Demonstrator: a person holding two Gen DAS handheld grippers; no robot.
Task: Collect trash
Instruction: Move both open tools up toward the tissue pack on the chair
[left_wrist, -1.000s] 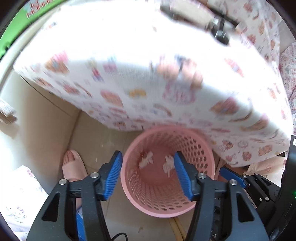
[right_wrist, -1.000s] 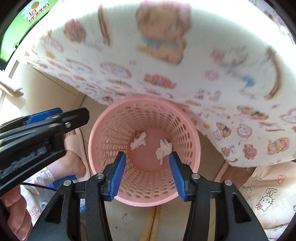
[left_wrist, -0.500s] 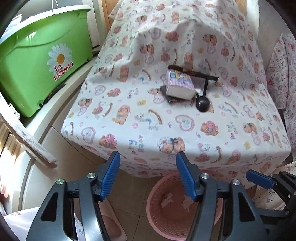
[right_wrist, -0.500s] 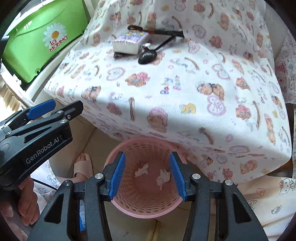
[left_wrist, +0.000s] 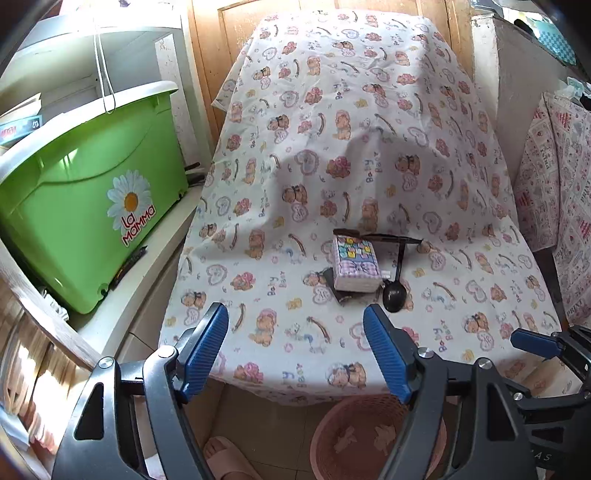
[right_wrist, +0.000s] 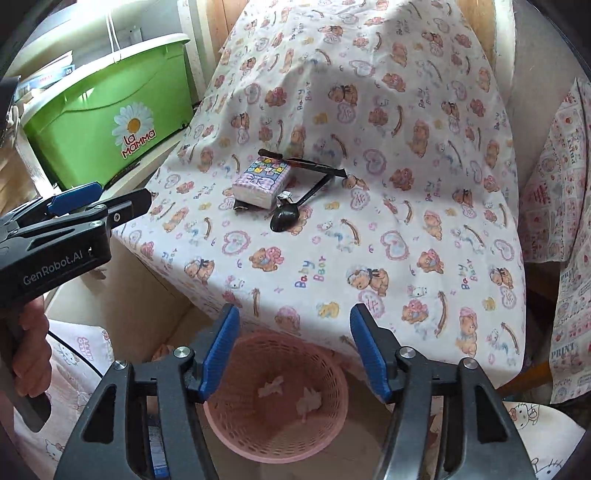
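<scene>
Two crumpled tissues (right_wrist: 288, 393) lie in the pink basket (right_wrist: 236, 432) beneath the empty right tool (right_wrist: 293, 356).

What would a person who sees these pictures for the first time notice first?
Probably the teddy-bear cloth that covers the table, with a tissue pack and a black spoon on it. Left of it stands a bright green box, and a pink basket with two crumpled tissues stands on the floor below the table's near edge.

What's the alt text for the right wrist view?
The open, empty right gripper hangs above a pink basket on the floor holding two crumpled tissues. Behind it, a table under a bear-print cloth carries a tissue pack and a black spoon. The left gripper enters at left, before a green tub.
</scene>
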